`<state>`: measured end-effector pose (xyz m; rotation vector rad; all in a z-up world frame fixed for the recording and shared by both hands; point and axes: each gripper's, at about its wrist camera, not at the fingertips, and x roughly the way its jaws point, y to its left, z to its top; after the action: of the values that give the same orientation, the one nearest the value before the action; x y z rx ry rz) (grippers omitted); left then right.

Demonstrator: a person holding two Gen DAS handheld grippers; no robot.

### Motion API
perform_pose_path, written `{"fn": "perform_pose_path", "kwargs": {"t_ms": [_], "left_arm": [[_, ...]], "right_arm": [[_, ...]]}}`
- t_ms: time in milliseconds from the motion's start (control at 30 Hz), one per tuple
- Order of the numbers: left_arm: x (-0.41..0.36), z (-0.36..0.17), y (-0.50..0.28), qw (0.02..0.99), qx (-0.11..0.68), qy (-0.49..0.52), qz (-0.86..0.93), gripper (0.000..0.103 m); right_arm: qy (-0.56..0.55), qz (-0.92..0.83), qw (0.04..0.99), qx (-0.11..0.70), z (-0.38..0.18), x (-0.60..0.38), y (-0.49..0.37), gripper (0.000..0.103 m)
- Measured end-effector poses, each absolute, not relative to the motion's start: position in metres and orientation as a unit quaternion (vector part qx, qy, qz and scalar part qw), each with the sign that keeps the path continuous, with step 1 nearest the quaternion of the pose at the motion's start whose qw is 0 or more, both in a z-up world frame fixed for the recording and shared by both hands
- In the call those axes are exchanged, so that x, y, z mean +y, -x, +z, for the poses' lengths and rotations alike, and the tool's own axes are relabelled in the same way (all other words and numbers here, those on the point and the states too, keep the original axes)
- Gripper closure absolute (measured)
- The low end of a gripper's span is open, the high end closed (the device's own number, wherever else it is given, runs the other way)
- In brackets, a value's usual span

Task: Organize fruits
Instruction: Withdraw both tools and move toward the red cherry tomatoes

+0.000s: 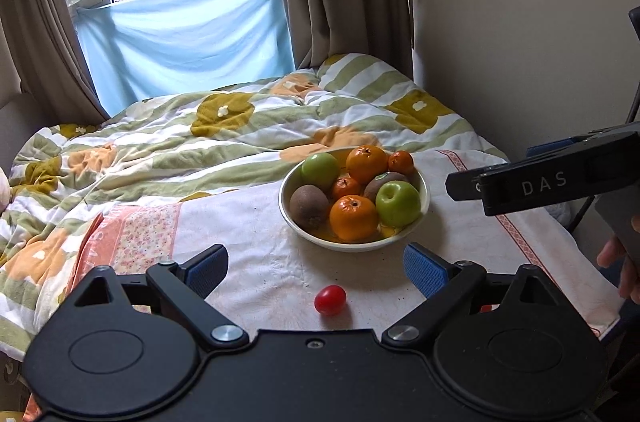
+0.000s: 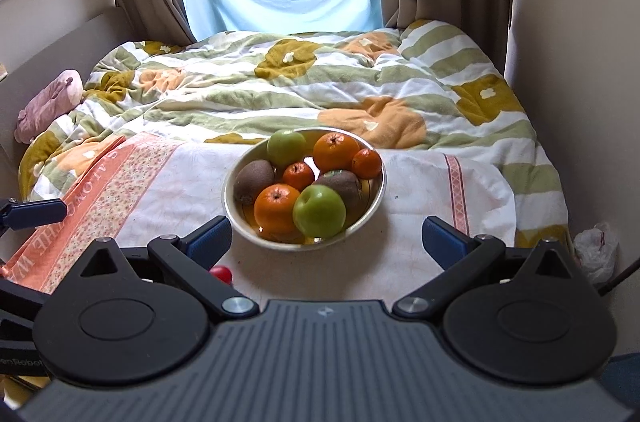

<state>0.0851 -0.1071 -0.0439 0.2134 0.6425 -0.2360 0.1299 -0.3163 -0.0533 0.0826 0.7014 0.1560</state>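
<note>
A pale bowl on the white towel holds green apples, oranges, small mandarins and brown kiwis. A small red tomato lies on the towel in front of the bowl, between the fingers of my left gripper, which is open and holds nothing. In the right wrist view the tomato peeks out beside the left finger. My right gripper is open and empty, just short of the bowl.
The white towel with orange floral border covers the bed's near end. A flowered quilt fills the rest. The wall runs along the right; window and curtains stand behind. A pink soft toy lies at far left, a plastic bag on the right.
</note>
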Motion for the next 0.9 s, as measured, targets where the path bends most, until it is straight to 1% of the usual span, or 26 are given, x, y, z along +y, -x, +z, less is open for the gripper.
{"fn": "perform_pose_path", "kwargs": {"t_ms": [333, 567, 833, 900], "left_arm": [[-0.091, -0.060, -0.069, 0.925, 0.334, -0.120, -0.135, 0.006], [-0.074, -0.082, -0.077, 0.910, 0.348, -0.133, -0.180, 0.006], [-0.064, -0.115, -0.096, 0.894, 0.349, -0.159, -0.233, 0.007], [-0.065, -0.122, -0.103, 0.891, 0.346, -0.165, -0.243, 0.008]], "right_arm": [[-0.055, 0.043, 0.929, 0.364, -0.067, -0.311, -0.088, 0.000], [-0.083, -0.001, 0.920, 0.382, -0.096, -0.299, -0.068, 0.000], [-0.085, -0.057, 0.920, 0.380, -0.133, -0.281, -0.056, 0.000], [-0.089, -0.066, 0.919, 0.378, -0.142, -0.279, -0.055, 0.000]]}}
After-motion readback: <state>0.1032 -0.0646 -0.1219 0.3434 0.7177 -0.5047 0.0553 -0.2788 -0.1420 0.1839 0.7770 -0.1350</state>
